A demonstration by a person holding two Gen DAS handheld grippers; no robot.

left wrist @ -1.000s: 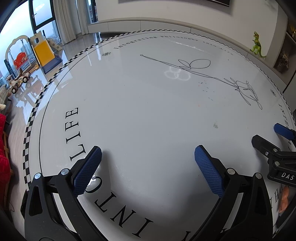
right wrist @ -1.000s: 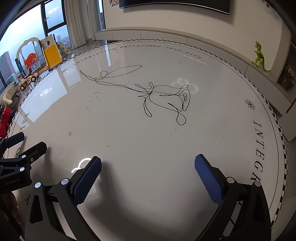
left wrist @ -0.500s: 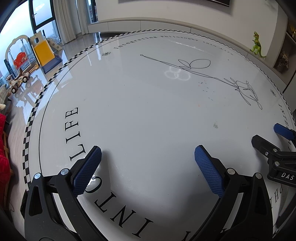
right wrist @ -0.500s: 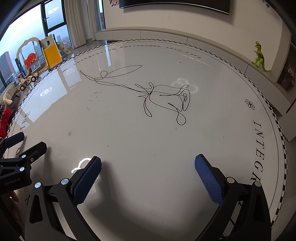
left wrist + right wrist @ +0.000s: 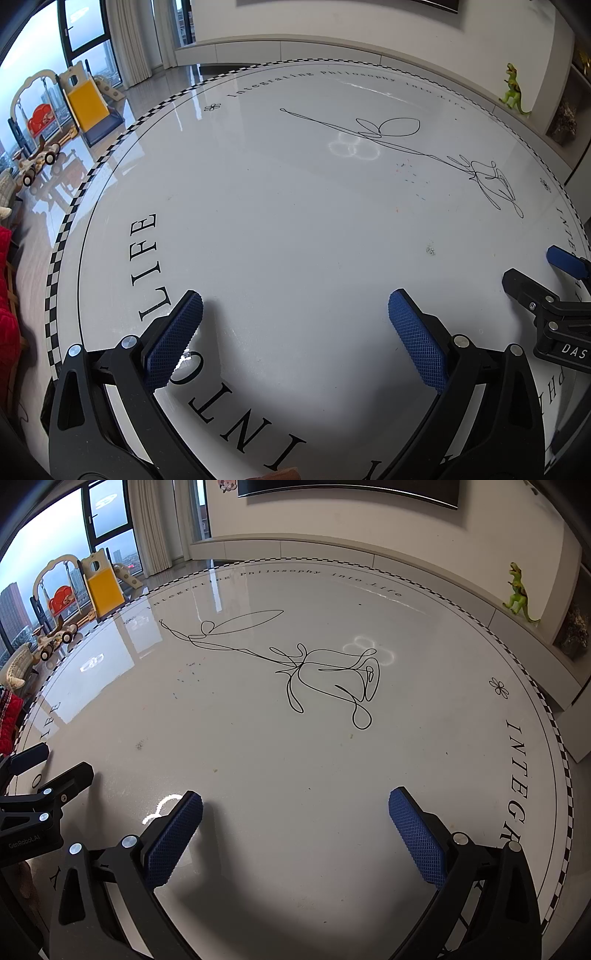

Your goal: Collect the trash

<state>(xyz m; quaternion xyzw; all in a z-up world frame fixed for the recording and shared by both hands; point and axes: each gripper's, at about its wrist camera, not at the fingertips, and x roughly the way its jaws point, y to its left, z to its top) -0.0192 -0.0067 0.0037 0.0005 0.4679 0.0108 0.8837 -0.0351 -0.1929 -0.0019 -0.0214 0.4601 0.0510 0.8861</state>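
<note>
Left gripper and right gripper both gaped wide, empty, side by side over the round worktop near edge.

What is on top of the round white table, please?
On the table I see only printed lettering, a line drawing of a flower, small specks, and light reflections. Both hand-held grippers, left and right, hang open above it. Their bodies hide the near edge.

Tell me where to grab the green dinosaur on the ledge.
Grip the dinosaur by its torso, probably coming from the open front: it stands upright in profile with the wall behind it, and the head and tail look thin.
</note>
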